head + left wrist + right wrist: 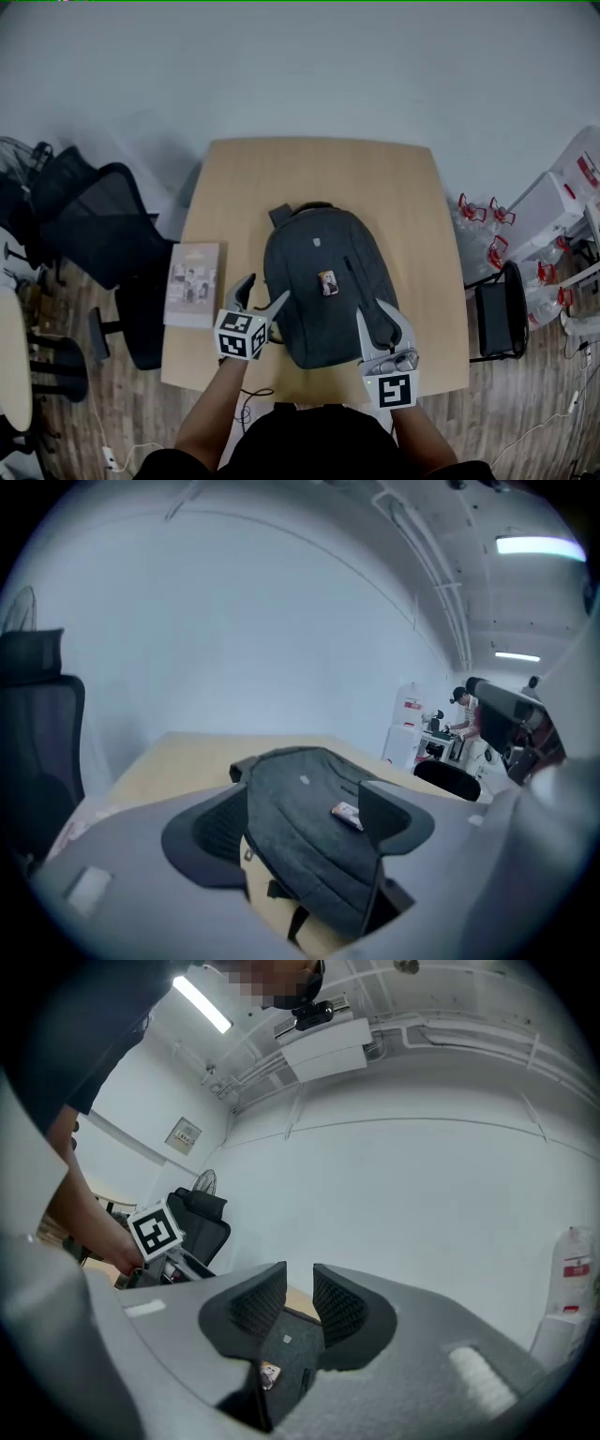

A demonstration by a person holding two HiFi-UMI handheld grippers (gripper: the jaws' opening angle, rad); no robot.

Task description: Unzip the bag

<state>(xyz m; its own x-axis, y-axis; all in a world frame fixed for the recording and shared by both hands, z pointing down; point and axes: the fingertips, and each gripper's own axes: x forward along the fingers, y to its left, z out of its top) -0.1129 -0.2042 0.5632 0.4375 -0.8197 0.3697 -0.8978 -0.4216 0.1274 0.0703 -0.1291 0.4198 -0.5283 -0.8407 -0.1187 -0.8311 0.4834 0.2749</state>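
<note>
The bag (319, 281) was a dark grey backpack lying flat in the middle of a light wooden table (394, 187). Its carry handle pointed to the far edge, and a small tag (327, 282) sat on its front. Whether its zips were open could not be made out, and nothing of its inside showed.

The left gripper (267, 289) hung at the bag's near left side, tilted down toward it. Its jaws were spread wide and held nothing, with the bag lying beyond them.

The right gripper (371, 309) sat over the bag's near right corner, pointing about level. Its jaws stood close together with a narrow gap, and dark bag fabric showed low in that gap. Whether they pinched the fabric I could not tell.

A booklet (192, 283) lay on the table just left of the bag.
</note>
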